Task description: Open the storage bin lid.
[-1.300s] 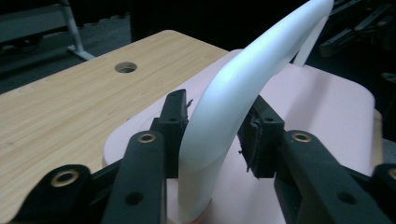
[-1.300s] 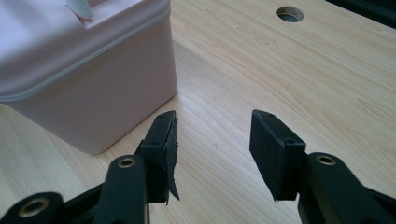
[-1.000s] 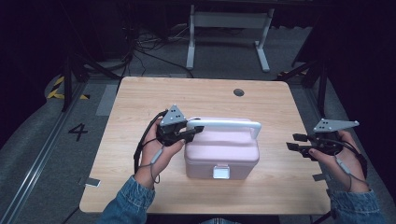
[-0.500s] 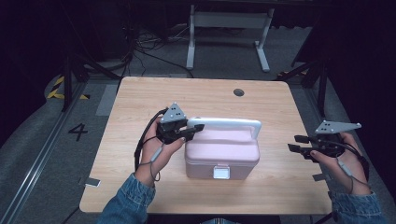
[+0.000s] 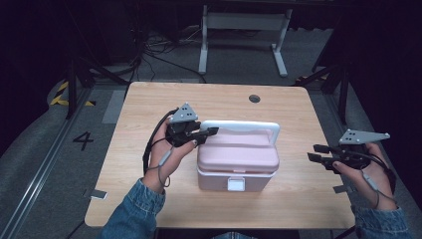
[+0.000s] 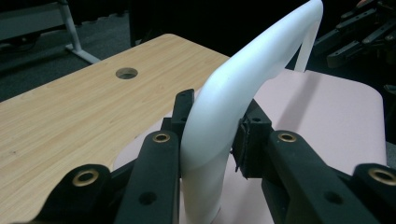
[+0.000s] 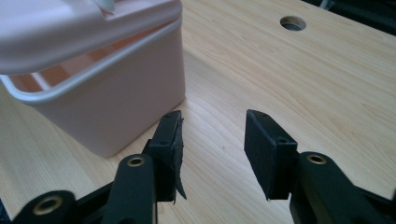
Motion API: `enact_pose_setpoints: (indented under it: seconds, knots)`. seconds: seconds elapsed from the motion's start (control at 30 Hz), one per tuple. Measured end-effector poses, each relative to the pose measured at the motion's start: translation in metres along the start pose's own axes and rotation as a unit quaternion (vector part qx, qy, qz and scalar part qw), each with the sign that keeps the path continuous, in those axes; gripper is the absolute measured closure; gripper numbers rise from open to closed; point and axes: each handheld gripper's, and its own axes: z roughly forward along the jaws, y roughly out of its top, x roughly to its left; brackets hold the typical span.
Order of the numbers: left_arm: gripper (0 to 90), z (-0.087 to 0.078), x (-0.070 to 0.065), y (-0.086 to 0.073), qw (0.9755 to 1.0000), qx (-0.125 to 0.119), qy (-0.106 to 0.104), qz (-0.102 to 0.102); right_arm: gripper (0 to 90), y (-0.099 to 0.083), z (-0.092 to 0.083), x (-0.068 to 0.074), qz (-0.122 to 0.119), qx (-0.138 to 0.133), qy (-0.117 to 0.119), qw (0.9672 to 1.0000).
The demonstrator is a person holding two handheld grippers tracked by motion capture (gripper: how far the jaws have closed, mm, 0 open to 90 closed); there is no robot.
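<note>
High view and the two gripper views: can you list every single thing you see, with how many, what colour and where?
box: 1, pink, middle of the table, lid slightly lifted off the base
handle: 1, white, arched over the box lid
latch: 1, white, front of the box
table: 1, light wood, with a round hole near the far edge
frame: 1, white metal, on the floor behind the table
number 4: 1, black, on the floor left of the table
left gripper: 1, black, fingers shut on the handle's left end
right gripper: 1, black, right of the box, fingers apart, have just been closing on nothing
sleeves: 2, blue denim, bottom edge
</note>
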Motion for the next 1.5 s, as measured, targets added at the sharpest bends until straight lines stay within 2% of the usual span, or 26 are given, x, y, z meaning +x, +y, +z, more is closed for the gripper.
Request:
enact_pose_setpoints:
  seconds: [0.2,0.5,0.8,0.93,1.1,1.2,1.3,1.37,1.5]
  knots:
    - [73.9,0.001,0.008,0.007,0.9999,-0.006,-0.008,-0.011,61.2,0.005,-0.001,0.006,-0.005,-0.025,0.011,0.9996]
    - [73.9,0.002,0.019,0.016,0.9997,-0.01,-0.009,-0.018,62.8,0.01,-0.006,0.011,-0.007,-0.063,0.002,0.998]
    - [74.4,0.007,0.033,0.026,0.9993,-0.012,-0.012,-0.033,64.8,0.015,-0.01,0.016,-0.006,-0.095,0.011,0.9954]
    - [74.4,0.01,0.038,0.03,0.9992,-0.013,-0.011,-0.036,66.6,0.02,-0.014,0.022,-0.01,-0.115,0.018,0.9931]
    - [74.6,0.014,0.046,0.032,0.9986,-0.019,-0.02,-0.046,70.8,0.027,-0.016,0.032,-0.024,-0.13,0.029,0.9908]
    - [74.6,0.015,0.05,0.032,0.9981,-0.023,-0.028,-0.049,75.9,0.029,-0.015,0.034,-0.025,-0.132,0.033,0.9904]
    - [74.8,0.017,0.057,0.032,0.9966,-0.034,-0.043,-0.062,83.9,0.032,-0.013,0.039,-0.035,-0.14,0.038,0.9889]
    - [74.8,0.018,0.057,0.033,0.9967,-0.034,-0.042,-0.06,86.5,0.036,-0.011,0.043,-0.04,-0.148,0.048,0.987]
    - [74.5,0.019,0.058,0.035,0.9968,-0.03,-0.041,-0.061,88.9,0.039,-0.001,0.047,-0.045,-0.149,0.062,0.9858]
